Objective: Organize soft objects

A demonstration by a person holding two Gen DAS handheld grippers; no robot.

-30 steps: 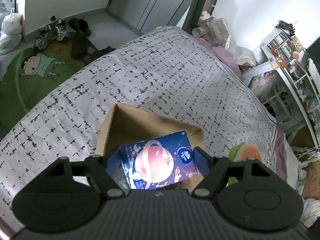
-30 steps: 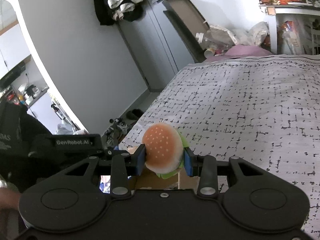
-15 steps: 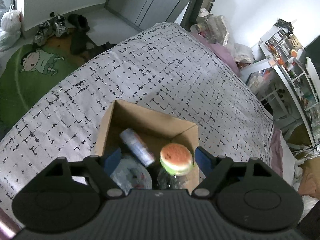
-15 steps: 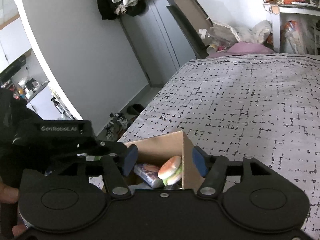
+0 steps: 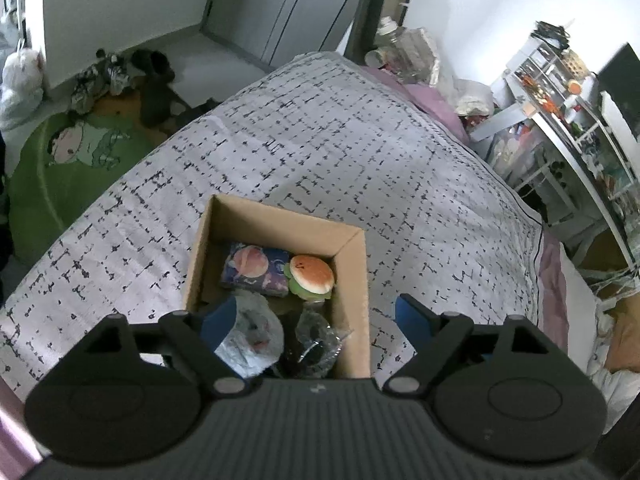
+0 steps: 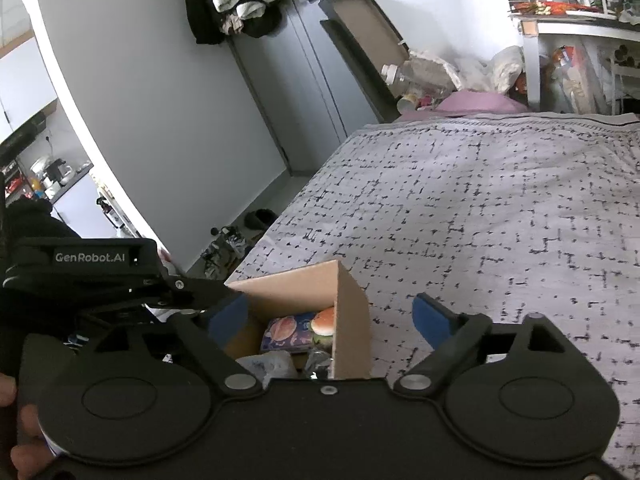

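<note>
An open cardboard box (image 5: 352, 280) (image 6: 352, 320) stands on the patterned bedspread. Inside lie a blue tissue pack (image 5: 256, 266) (image 6: 286, 330) printed with a pink planet and, to its right, a plush hamburger (image 5: 312, 274) (image 6: 323, 322). Closer to me in the box are a white crumpled bag (image 5: 252, 336) and clear wrapping over something dark (image 5: 316, 340). My left gripper (image 5: 316, 316) hovers over the box's near end, its jaws opening, with nothing between the blue pads. My right gripper (image 6: 332, 314) hangs above the box, jaws also opening and empty. The left gripper's body (image 6: 92, 268) shows at left in the right wrist view.
The grey bedspread (image 5: 340, 152) stretches beyond and to the right of the box. A green cartoon rug (image 5: 60, 164) and shoes (image 5: 120, 76) lie on the floor to the left. Cluttered shelves (image 5: 568, 112) stand at right, bottles and bags (image 6: 424, 76) at the bed's head.
The left gripper let go of the tissue pack and the right let go of the hamburger; both now lie in the box. Both grippers have opened wider and risen.
</note>
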